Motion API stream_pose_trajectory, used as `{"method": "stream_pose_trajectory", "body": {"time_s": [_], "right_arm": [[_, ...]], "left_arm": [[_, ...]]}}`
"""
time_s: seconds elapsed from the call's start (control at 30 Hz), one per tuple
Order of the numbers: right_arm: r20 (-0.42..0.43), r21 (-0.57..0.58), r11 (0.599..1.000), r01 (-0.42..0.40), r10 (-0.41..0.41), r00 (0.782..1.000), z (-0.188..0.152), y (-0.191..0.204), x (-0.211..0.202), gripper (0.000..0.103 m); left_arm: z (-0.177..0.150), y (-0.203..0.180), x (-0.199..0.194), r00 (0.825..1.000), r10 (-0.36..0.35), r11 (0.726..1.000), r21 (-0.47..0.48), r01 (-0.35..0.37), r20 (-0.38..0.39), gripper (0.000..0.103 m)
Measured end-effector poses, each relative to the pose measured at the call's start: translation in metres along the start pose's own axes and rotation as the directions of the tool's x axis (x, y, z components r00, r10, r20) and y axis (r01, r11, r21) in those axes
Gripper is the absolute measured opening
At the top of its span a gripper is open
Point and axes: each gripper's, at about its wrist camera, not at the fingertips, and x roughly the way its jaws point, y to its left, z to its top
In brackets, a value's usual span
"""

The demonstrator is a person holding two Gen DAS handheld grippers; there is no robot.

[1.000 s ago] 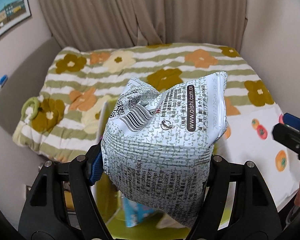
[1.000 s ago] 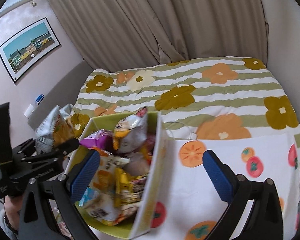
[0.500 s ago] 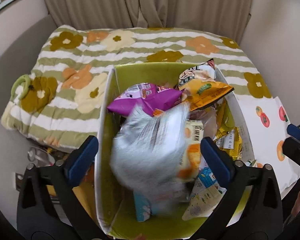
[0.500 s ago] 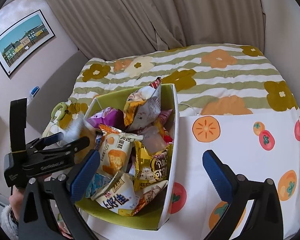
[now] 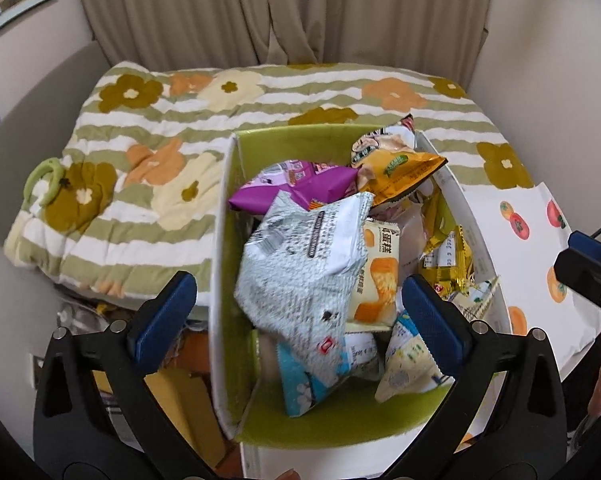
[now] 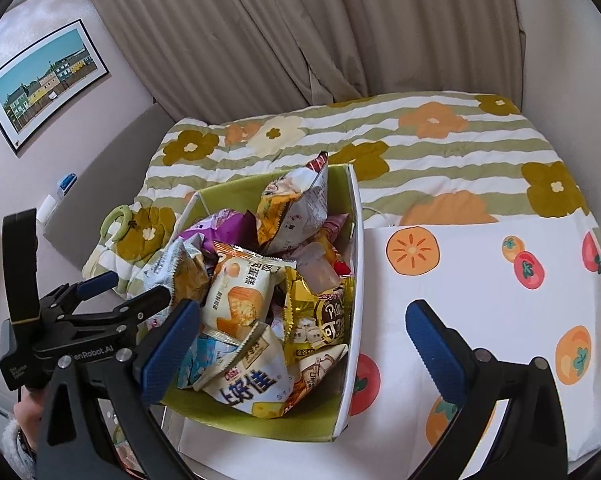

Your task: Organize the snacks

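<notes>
In the left wrist view, the left gripper [image 5: 298, 312] stands wide open and empty over the green snack box [image 5: 225, 216]. The grey-white snack bag [image 5: 300, 272] it clamped a second ago now lies loose on the other packets inside.

In the right wrist view, the right gripper [image 6: 300, 340] is open as before, holding nothing, above the box's white edge and the fruit-print cloth [image 6: 480, 288]; the box appears closer than before.
</notes>
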Motion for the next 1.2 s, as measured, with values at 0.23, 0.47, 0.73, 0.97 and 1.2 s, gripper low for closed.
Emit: {"method": "stream_pose_trajectory", "body": {"time_s": [0.23, 0.47, 0.73, 0.97, 1.2], "right_arm": [[0.074, -0.043, 0.998, 0.053, -0.05, 0.996, 0.007, 0.015, -0.049, 0.102], [0.211, -0.046, 0.982, 0.182, -0.169, 0.963, 0.001, 0.014, -0.124, 0.102], [0.303, -0.064, 0.956, 0.286, -0.255, 0.918, -0.031, -0.004, -0.184, 0.102], [0.343, -0.075, 0.943, 0.324, -0.281, 0.896, -0.05, -0.011, -0.202, 0.102], [0.353, -0.063, 0.941, 0.333, -0.291, 0.889, -0.054, -0.018, -0.209, 0.102]], "left_arm": [[-0.003, -0.004, -0.08, 0.992, 0.005, 1.0, -0.021, -0.002, 0.128, 0.102], [-0.019, -0.039, -0.168, 0.953, -0.031, 0.999, -0.012, 0.036, 0.3, 0.102], [-0.051, -0.077, -0.201, 0.933, -0.045, 0.999, -0.006, 0.05, 0.358, 0.102], [-0.069, -0.098, -0.204, 0.936, -0.048, 0.999, -0.006, 0.053, 0.349, 0.102], [-0.073, -0.107, -0.208, 0.933, -0.046, 0.999, -0.004, 0.051, 0.356, 0.102]]}}
